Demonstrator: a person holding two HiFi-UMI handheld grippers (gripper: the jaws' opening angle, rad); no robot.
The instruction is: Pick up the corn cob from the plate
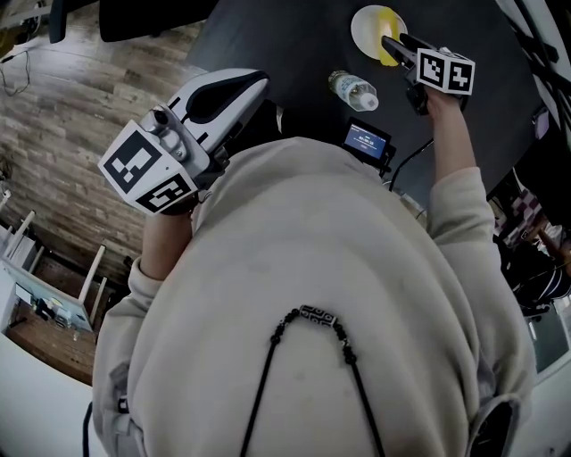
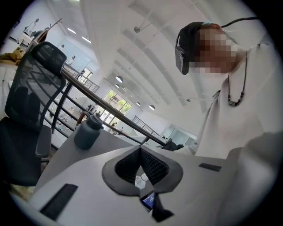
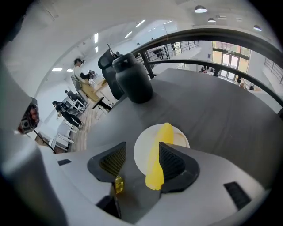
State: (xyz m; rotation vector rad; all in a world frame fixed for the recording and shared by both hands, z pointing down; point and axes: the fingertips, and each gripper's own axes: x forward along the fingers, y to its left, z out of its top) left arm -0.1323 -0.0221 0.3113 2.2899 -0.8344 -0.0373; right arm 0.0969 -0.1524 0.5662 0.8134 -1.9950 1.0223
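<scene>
A yellow corn cob (image 3: 160,145) lies on a small white plate (image 3: 140,152) on the dark table. My right gripper (image 3: 142,161) is open and tilted down over the plate, with the cob's near end between its jaws. The cob lies close along the right pad (image 3: 173,162), and a wide gap separates it from the left pad. From the head view the right gripper (image 1: 397,45) reaches over the plate (image 1: 364,27) and the corn cob (image 1: 391,22). My left gripper (image 1: 254,85) hangs near the body, off the table; in its own view the left gripper (image 2: 141,164) is shut and empty.
A clear plastic bottle (image 1: 354,90) lies on the table (image 1: 285,36) near the plate. A small device with a lit screen (image 1: 368,141) sits at the table's near edge. A dark jug (image 3: 132,77) stands beyond the plate. An office chair (image 2: 26,110) is at the left.
</scene>
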